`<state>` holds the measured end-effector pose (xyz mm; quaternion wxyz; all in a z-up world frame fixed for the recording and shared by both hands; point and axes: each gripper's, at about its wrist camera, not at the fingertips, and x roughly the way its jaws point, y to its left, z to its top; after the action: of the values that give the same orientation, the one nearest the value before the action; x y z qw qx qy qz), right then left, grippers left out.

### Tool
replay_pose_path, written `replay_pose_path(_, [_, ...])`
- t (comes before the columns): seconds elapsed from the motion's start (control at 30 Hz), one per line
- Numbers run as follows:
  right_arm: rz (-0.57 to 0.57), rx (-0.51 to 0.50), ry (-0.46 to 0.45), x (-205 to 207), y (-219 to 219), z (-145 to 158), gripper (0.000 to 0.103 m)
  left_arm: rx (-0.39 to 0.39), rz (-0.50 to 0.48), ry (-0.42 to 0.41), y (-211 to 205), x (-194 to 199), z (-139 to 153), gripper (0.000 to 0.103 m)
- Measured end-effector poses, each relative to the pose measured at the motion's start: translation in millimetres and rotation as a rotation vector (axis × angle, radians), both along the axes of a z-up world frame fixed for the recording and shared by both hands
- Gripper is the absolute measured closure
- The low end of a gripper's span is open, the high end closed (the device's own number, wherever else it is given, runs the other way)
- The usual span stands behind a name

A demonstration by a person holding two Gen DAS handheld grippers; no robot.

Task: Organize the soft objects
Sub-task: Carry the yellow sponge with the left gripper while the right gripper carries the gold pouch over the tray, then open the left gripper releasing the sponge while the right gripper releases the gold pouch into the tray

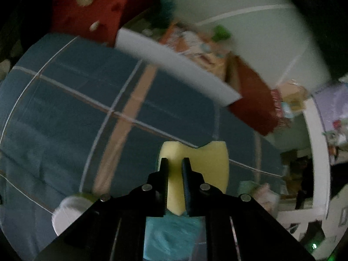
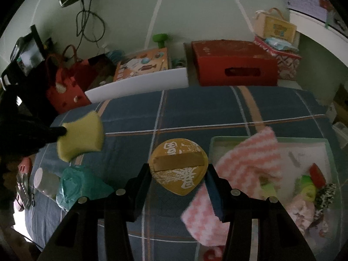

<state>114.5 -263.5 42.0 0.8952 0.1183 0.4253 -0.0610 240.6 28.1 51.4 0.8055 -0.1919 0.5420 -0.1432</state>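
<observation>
Left tongs (image 1: 175, 163) pinch yellow sponge (image 1: 202, 163); right view reveals tray (image 2: 261, 139).

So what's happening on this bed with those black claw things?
A person is sorting soft things with two handheld grippers. The left gripper is pinching a yellow sponge, lifted above the blue plaid bedspread. The right gripper is around a gold fan-shaped pad. A tray at the right already holds a pink striped cloth.
</observation>
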Motion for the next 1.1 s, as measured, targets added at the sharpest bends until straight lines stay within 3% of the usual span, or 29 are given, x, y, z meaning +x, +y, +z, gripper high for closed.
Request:
replay_pose_path(0.13, [-0.073,-0.024,-0.011,-15.9,-22.0,8.4,0.05,-0.044,-0.088,-0.064,-39.5,-22.4,20.8,0.091])
replay_pose_path(0.33, [-0.176,-0.021,-0.018,-44.8,-62.2,14.8,0.05,-0.082,-0.229,-0.081,-98.4,-62.4,23.3,0.091])
replay_pose_path(0.63, [-0.263,-0.007,0.047,-85.3,-103.3,-2.0,0.05,-0.083,-0.402,0.026,-178.5,-108.7,-31.7,0.091])
replay_pose_path(0.97, [-0.285,0.048,0.136,-110.5,-116.2,-34.5,0.049,0.001,-0.477,0.075,-212.0,-138.9,-66.1,0.09])
replay_pose_path(1.07, [-0.29,0.04,0.14,-111.3,-115.1,-33.8,0.048,-0.006,-0.465,0.073,-204.3,-139.7,-62.9,0.086])
replay_pose_path(1.1, [-0.29,0.037,0.14,-111.2,-114.2,-33.0,0.046,-0.001,-0.458,0.066,-200.8,-140.7,-60.9,0.079])
